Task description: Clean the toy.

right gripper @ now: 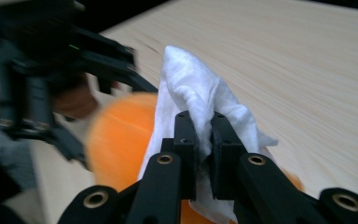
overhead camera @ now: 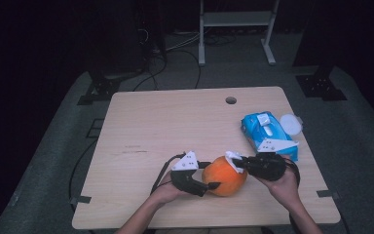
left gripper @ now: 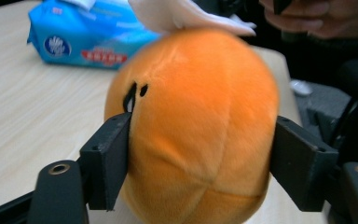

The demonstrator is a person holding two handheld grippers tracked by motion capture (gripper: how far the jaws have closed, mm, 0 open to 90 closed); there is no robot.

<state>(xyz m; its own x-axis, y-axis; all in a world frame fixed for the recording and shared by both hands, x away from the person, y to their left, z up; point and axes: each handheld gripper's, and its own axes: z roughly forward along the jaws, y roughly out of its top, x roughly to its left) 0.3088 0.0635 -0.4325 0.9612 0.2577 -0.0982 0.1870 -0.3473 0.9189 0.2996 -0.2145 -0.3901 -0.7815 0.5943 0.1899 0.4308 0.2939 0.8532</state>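
Light wooden table [overhead camera: 165,126], rectangular with rounded corners, pale grain, one round cable hole [overhead camera: 231,100] near the far edge. Lying on it: a round orange plush ball [overhead camera: 224,176] with stitched seams, near the front edge; a blue plastic pack of wet wipes [overhead camera: 268,132] with white label and lid, near the right edge; a round white plastic lid [overhead camera: 290,124], just beside that pack at the table's right edge.

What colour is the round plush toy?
Orange, with small black marks on it. The plush toy shows best in the left gripper view.
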